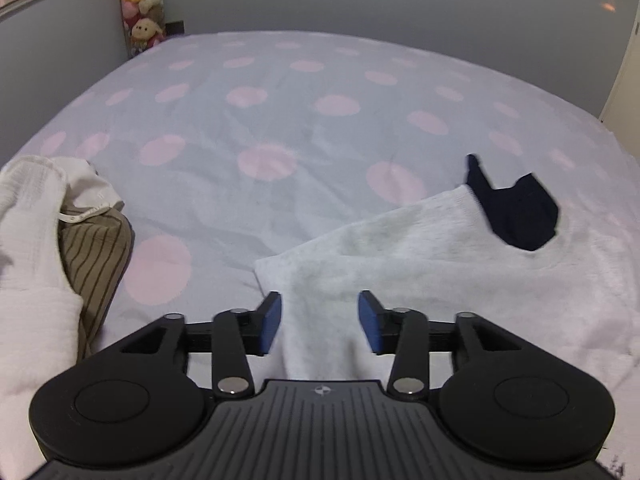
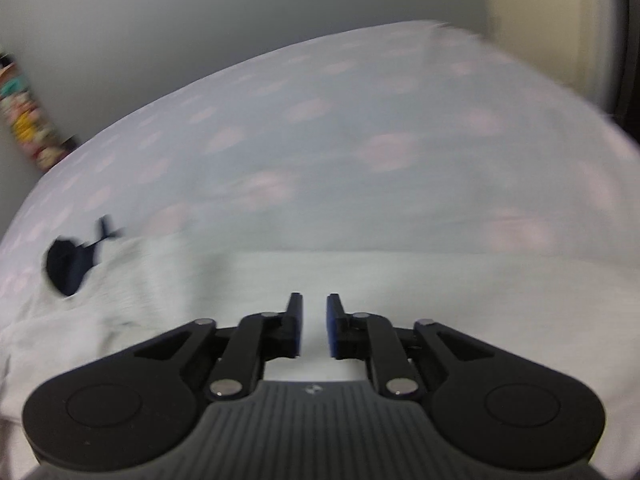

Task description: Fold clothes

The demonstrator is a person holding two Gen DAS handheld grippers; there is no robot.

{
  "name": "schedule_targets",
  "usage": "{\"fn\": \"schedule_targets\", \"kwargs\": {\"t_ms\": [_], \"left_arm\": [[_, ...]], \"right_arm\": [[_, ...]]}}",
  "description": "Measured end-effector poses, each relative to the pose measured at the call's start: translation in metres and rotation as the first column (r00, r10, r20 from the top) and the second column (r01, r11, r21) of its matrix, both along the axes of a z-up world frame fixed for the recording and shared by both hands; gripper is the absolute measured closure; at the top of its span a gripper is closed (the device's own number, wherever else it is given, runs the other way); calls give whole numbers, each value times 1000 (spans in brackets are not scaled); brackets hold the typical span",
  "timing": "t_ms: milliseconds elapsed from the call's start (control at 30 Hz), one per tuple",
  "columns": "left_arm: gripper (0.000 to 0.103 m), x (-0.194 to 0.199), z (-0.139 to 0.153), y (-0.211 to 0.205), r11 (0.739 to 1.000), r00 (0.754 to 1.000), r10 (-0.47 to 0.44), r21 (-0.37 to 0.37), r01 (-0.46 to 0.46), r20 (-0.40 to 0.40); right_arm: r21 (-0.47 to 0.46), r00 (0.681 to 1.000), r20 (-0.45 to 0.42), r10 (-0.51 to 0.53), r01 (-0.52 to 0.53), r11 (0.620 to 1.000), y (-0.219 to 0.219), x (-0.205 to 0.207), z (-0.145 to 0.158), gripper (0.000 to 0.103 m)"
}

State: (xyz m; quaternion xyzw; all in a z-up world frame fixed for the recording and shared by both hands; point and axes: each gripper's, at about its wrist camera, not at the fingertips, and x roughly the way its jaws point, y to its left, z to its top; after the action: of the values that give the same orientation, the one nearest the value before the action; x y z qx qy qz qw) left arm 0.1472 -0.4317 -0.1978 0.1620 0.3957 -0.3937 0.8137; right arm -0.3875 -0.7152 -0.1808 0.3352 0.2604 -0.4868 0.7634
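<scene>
A white fleecy garment (image 1: 420, 252) with a dark navy collar (image 1: 516, 216) lies spread on the bed. My left gripper (image 1: 320, 320) is open, its blue pads on either side of a raised fold of the white cloth near the garment's left edge. In the right wrist view, which is motion-blurred, the same garment (image 2: 280, 280) and its navy collar (image 2: 70, 266) show at left. My right gripper (image 2: 314, 328) hovers over the white cloth with its jaws a narrow gap apart and nothing visibly between them.
The bed has a pale blue cover with pink dots (image 1: 280, 120). A pile of other clothes, white (image 1: 28, 240) and brown-striped (image 1: 94, 256), lies at the left. Stuffed toys (image 1: 142, 4) hang in the far corner. A door (image 2: 532, 20) stands at right.
</scene>
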Motion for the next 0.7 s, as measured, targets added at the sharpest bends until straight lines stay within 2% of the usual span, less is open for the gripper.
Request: {"fn": "schedule_targets", "kwargs": {"t_ms": [100, 200, 267, 300, 367, 600, 667, 700], "left_arm": [[61, -23, 14, 0, 999, 1000, -24, -28, 24, 0], [59, -44, 24, -2, 998, 999, -49, -45, 49, 2], [59, -57, 27, -5, 997, 998, -60, -46, 60, 6], [58, -63, 29, -6, 997, 998, -62, -45, 63, 8], [58, -71, 30, -8, 997, 998, -60, -43, 60, 5], [58, -93, 40, -9, 999, 1000, -29, -45, 29, -8], [59, -98, 42, -7, 999, 1000, -24, -37, 24, -1], [58, -99, 43, -6, 999, 1000, -21, -34, 21, 1]], "right_arm": [[1, 993, -5, -121, 121, 993, -2, -62, 8, 82], [5, 968, -27, -251, 251, 968, -2, -124, 12, 81], [-2, 947, -73, -313, 314, 950, -5, -158, 11, 80], [-2, 937, -95, -337, 339, 941, -7, -173, 10, 78], [5, 919, -135, -370, 374, 928, -13, -195, 5, 64], [84, 897, -185, -402, 423, 902, -34, -230, -31, 63], [111, 889, -190, -417, 441, 890, -37, -236, -42, 50], [118, 888, -192, -418, 444, 888, -37, -239, -46, 49]]}}
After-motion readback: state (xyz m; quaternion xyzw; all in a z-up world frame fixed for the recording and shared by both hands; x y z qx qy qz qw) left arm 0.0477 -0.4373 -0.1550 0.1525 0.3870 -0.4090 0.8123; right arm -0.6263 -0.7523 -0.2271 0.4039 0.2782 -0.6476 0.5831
